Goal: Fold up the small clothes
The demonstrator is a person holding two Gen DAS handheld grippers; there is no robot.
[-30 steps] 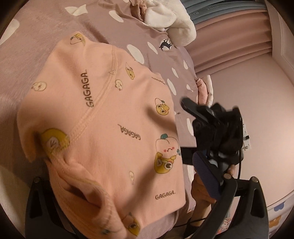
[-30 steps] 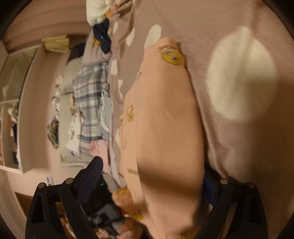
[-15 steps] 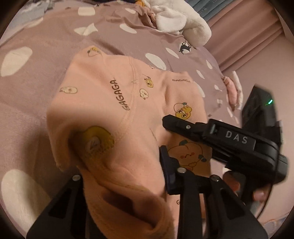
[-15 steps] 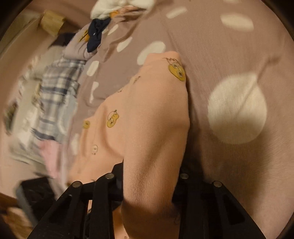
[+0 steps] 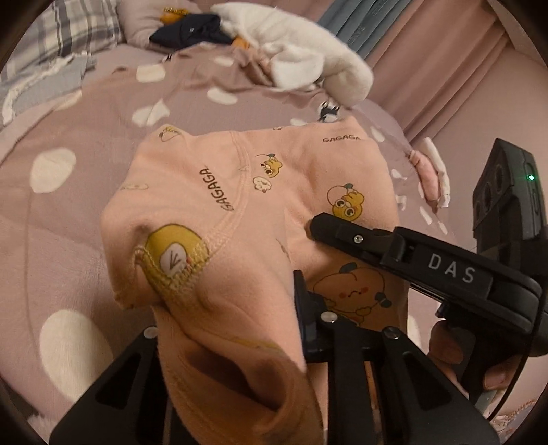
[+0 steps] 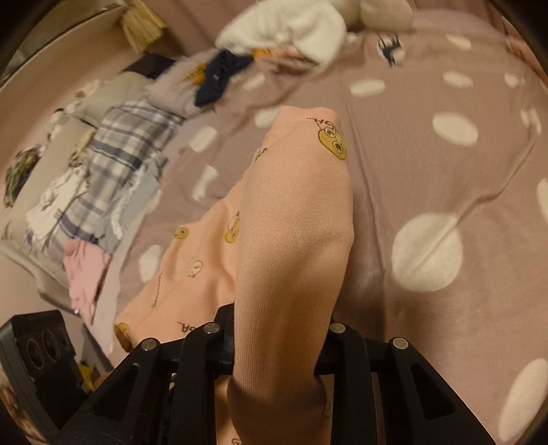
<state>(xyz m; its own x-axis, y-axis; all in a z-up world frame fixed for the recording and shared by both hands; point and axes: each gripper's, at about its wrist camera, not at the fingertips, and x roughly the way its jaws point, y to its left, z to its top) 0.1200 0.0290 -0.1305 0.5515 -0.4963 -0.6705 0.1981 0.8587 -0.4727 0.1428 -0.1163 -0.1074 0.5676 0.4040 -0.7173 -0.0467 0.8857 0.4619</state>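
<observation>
A peach baby garment (image 5: pixel 239 205) printed with yellow cartoon figures and "GAGAGA" lies on the mauve dotted bedspread (image 5: pixel 68 239). My left gripper (image 5: pixel 229 328) has a bunched cuffed end of it between its jaws, which are closing; the pads press the cloth, lifted off the bed. In the same view my right gripper (image 5: pixel 318 236), marked "DAS", pinches the garment's right side, with a hand behind it. In the right wrist view the garment (image 6: pixel 291 222) rises as a taut fold into my right gripper (image 6: pixel 277 328), whose jaws are closing on it.
A white fluffy item (image 5: pixel 308 58) and a dark navy garment (image 5: pixel 191 27) lie at the far end of the bed. Plaid fabric (image 6: pixel 130 143) sits at the left. A pink cloth (image 5: pixel 428 174) hangs at the bed's right edge, with pink curtains (image 5: pixel 445 68) beyond.
Both grippers went from wide open around the garment's edge to closed on it. Both have risen, lifting the near edge, and the views now tilt toward the far end of the bed.
</observation>
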